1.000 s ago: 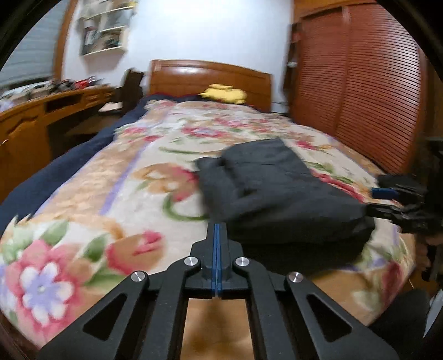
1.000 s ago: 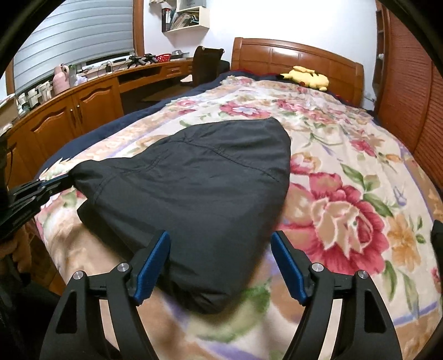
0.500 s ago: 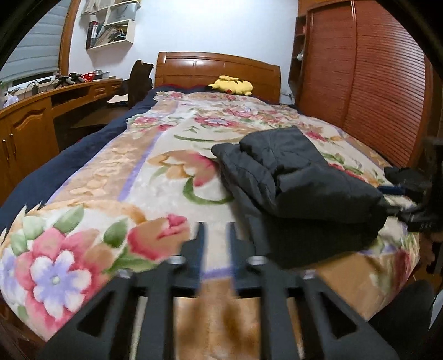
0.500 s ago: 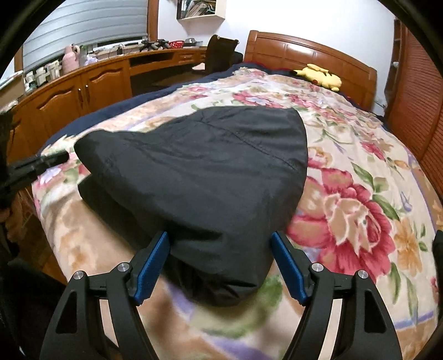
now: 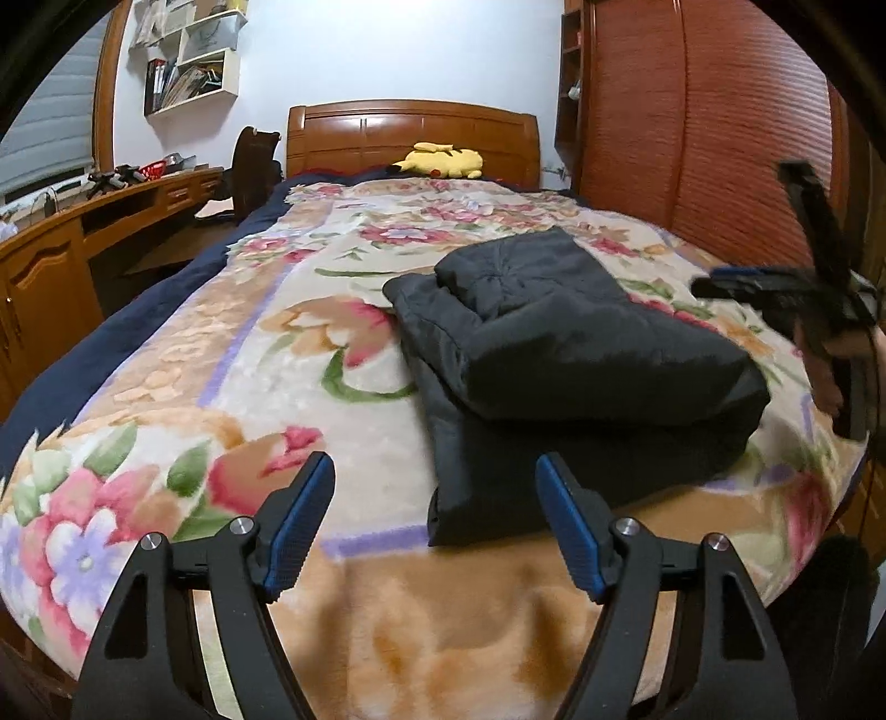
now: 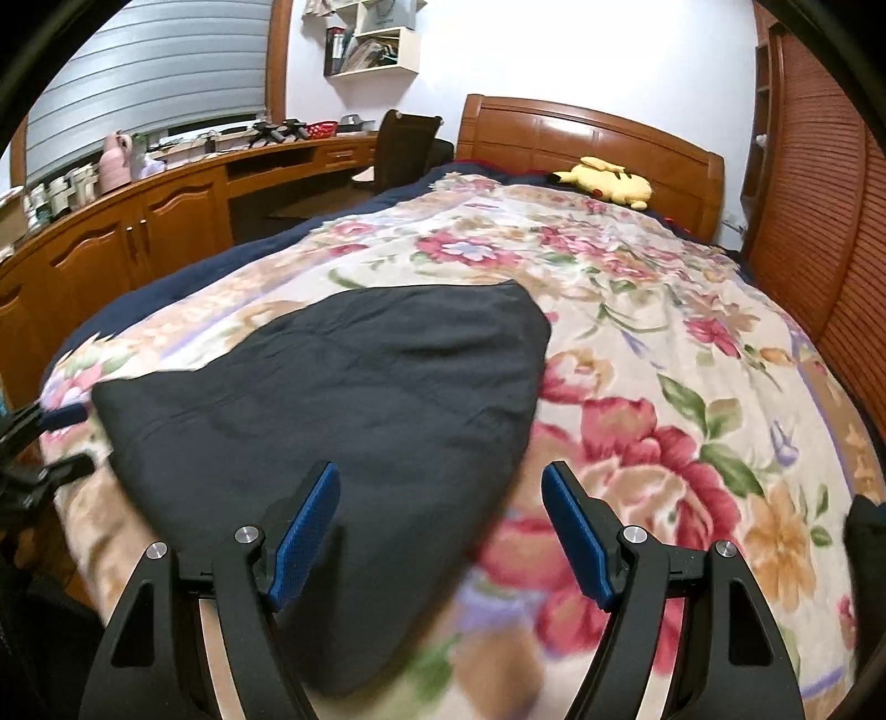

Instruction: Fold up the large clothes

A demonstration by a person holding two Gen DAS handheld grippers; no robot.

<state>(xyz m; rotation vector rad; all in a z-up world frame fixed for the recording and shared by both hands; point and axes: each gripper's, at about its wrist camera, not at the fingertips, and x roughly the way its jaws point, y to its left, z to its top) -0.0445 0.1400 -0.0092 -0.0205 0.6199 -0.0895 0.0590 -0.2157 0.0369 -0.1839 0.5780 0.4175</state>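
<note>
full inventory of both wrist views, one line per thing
garment: 1, black, folded on the blanket near the bed's foot
blanket: 1, cream floral, over the bed
plush toy: 1, yellow, at the headboard
headboard: 1, brown wood, bed's far end
desk: 1, brown wood, along the window wall
chair: 1, dark, at the desk
wall shelf: 1, white, above the desk
left gripper: 1, black with blue pads, jaws just opened, nothing between
right gripper: 1, same, open, empty

No legible text, label, brand or number anywhere, shelf items too small to read.
</note>
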